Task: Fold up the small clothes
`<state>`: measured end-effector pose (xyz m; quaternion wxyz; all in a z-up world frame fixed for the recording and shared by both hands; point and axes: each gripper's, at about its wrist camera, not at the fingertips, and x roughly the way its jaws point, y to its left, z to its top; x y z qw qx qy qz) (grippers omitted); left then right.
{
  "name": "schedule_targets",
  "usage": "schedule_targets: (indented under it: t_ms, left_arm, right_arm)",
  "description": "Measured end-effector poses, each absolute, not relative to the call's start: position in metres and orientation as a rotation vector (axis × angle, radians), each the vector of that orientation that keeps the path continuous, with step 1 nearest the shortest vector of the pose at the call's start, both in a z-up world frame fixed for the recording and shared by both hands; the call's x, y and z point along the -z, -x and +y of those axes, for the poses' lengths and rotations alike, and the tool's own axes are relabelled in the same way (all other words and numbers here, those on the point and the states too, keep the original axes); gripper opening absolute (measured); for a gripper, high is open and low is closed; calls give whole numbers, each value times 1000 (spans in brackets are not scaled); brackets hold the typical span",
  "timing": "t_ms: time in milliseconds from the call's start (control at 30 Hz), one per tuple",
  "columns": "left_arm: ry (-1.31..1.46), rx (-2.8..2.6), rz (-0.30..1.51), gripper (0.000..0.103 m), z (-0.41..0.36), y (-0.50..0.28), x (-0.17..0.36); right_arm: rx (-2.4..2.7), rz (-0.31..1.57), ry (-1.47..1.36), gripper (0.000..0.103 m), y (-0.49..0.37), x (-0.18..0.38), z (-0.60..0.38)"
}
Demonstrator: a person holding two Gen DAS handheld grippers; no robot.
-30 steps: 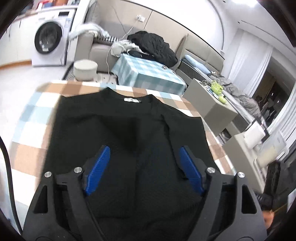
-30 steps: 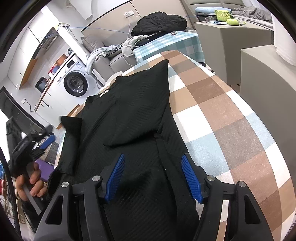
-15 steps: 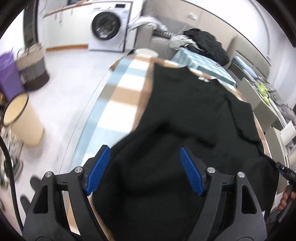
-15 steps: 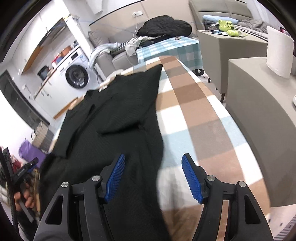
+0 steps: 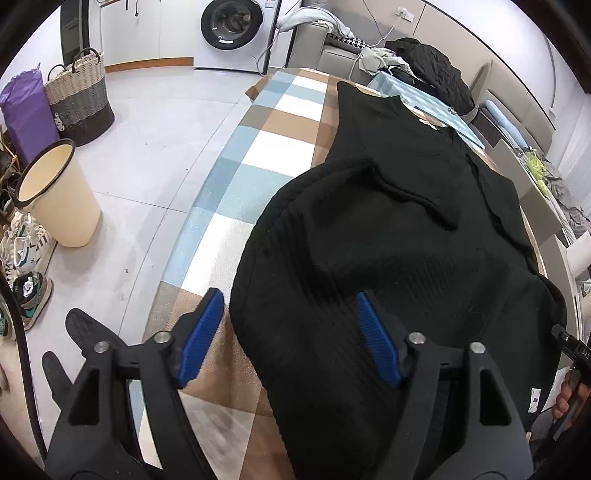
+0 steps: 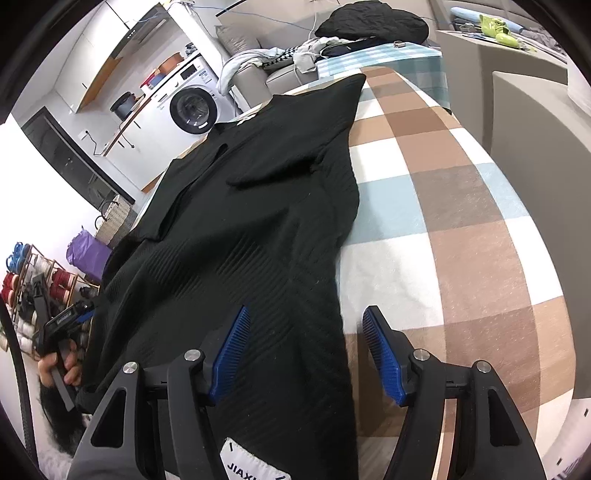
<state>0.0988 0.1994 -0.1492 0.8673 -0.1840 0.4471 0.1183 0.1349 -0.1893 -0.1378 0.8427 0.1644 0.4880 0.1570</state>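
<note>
A black knitted garment point(image 5: 388, 229) lies flat along the checked table point(image 5: 269, 155), collar at the far end, both sleeves folded in over the body. My left gripper point(image 5: 288, 297) hangs over its near left edge. The jaws are closing; the cloth edge lies between them but the blue pads do not press it. My right gripper point(image 6: 306, 312) stands open across the garment's point(image 6: 240, 221) near right edge, one pad over cloth, the other over the table point(image 6: 443, 221). A white label point(image 6: 247, 465) shows at the hem.
Left of the table are a cream bin point(image 5: 55, 195), a woven basket point(image 5: 79, 96), a purple bag point(image 5: 26, 107) and shoes point(image 5: 26, 258) on the floor. A washing machine point(image 5: 232, 29) stands behind. Grey cabinets point(image 6: 535, 110) flank the table's right side.
My left gripper has swung from over the garment's middle to its near left edge, and its jaws have narrowed a little. My right gripper has shifted to the right edge.
</note>
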Motion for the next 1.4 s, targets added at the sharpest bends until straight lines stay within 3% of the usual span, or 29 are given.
schedule_targets:
  t_ms: [67, 133, 167, 233, 300, 367, 500, 600, 767, 800, 867, 900, 933, 1000, 1100, 1267, 1400]
  left_arm:
    - [398, -252, 944, 52, 200, -103, 152]
    - [405, -253, 942, 12, 200, -106, 154]
    - [409, -247, 927, 7, 200, -106, 154]
    - [412, -234, 886, 6, 198, -106, 148]
    - [403, -226, 854, 5, 196, -106, 139]
    - [400, -225, 815, 5, 196, -107, 129]
    - [409, -213, 723, 5, 200, -117, 101]
    - [402, -212, 691, 5, 200, -129, 88]
    - [428, -214, 732, 6, 206, -144, 97]
    - [441, -211, 748, 10, 208, -144, 101]
    - [462, -206, 781, 33, 211, -144, 111]
    - [478, -204, 788, 49, 213, -143, 115]
    - [493, -203, 778, 55, 214, -140, 119]
    - [509, -196, 775, 58, 218, -137, 125]
    - [504, -213, 813, 59, 221, -137, 137]
    - [514, -159, 868, 54, 208, -142, 150]
    - [470, 12, 834, 53, 162, -144, 125]
  right_arm:
    - [-325, 1028, -340, 65, -132, 138, -190]
    - [-331, 1026, -348, 65, -130, 138, -190]
    - [-332, 1024, -348, 65, -130, 139, -190]
    - [-356, 1000, -348, 47, -128, 140, -190]
    - [-377, 966, -348, 19, -128, 140, -189]
    - [-379, 924, -356, 6, -133, 138, -190]
    - [-304, 830, -408, 4, -153, 117, -201]
    - [-270, 751, -459, 4, -180, 93, -213]
    - [-239, 783, -481, 5, -204, 99, -212]
    - [-238, 798, -491, 8, -205, 102, -213]
    - [-227, 835, -510, 12, -205, 112, -216]
    - [-219, 848, -515, 19, -203, 116, -218]
    - [-212, 861, -511, 23, -200, 120, -219]
    - [-207, 877, -511, 36, -190, 127, -220]
    - [-199, 895, -524, 42, -178, 135, -224]
    - [-198, 907, -520, 42, -164, 139, -226]
    - [-205, 905, -508, 42, -163, 135, -222]
